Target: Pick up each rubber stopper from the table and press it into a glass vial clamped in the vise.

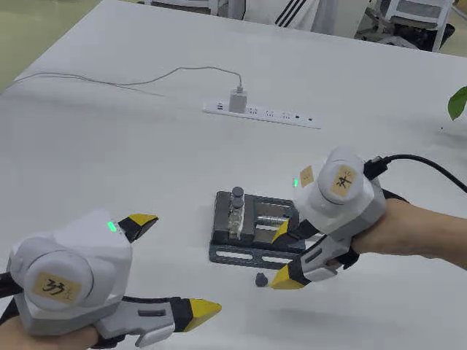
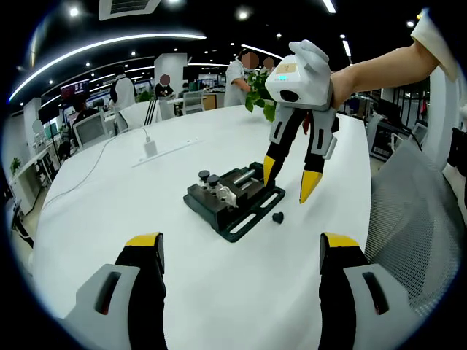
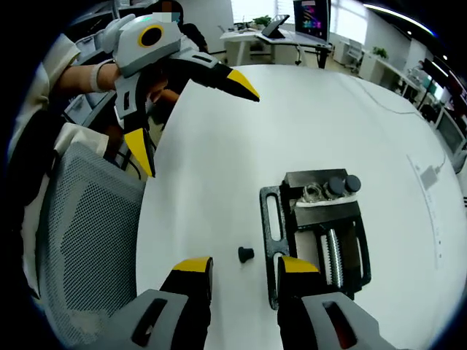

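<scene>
- Right gripper (image 3: 244, 266): jaws apart, empty; the rubber stopper (image 3: 246, 254) lies on the table (image 3: 204, 160) just ahead, in line with the gap.
- Stopper: just beside the vise (image 3: 314, 233) base; too small to tell its long axis.
- Left gripper (image 1: 171, 264): jaws wide, empty, well apart; the right is nearer.
- Vials (image 3: 336, 186): upright, 2 dark-capped, 1 apparently open.
</scene>
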`<control>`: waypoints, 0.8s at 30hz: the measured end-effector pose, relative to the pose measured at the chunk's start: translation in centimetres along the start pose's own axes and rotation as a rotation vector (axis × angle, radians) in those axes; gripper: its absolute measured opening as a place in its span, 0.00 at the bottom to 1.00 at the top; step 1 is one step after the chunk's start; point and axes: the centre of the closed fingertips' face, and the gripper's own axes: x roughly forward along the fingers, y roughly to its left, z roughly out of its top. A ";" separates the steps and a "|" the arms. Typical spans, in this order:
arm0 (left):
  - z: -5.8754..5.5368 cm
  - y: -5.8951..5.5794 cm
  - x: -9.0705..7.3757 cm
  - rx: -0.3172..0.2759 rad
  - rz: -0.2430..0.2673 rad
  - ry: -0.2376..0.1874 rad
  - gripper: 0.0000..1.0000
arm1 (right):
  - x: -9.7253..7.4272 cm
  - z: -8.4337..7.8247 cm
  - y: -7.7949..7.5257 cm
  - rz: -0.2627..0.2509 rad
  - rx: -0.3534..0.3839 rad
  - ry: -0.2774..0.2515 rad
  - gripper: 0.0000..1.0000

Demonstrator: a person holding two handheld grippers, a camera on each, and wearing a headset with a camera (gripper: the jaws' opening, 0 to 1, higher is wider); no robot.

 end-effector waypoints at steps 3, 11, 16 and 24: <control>0.0 0.0 0.0 -0.007 0.004 -0.004 0.86 | 0.6 -0.4 0.2 0.026 -0.006 0.016 0.29; -0.6 0.1 0.0 -0.017 0.009 0.006 0.87 | 1.5 -0.6 0.1 0.059 -0.049 0.043 0.16; -0.8 0.0 -0.1 -0.024 0.013 0.002 0.89 | 2.1 -0.6 0.0 0.071 -0.059 0.047 0.10; -0.8 0.0 -0.3 -0.037 0.020 -0.014 0.92 | 2.7 -0.7 0.0 0.080 -0.094 0.070 0.04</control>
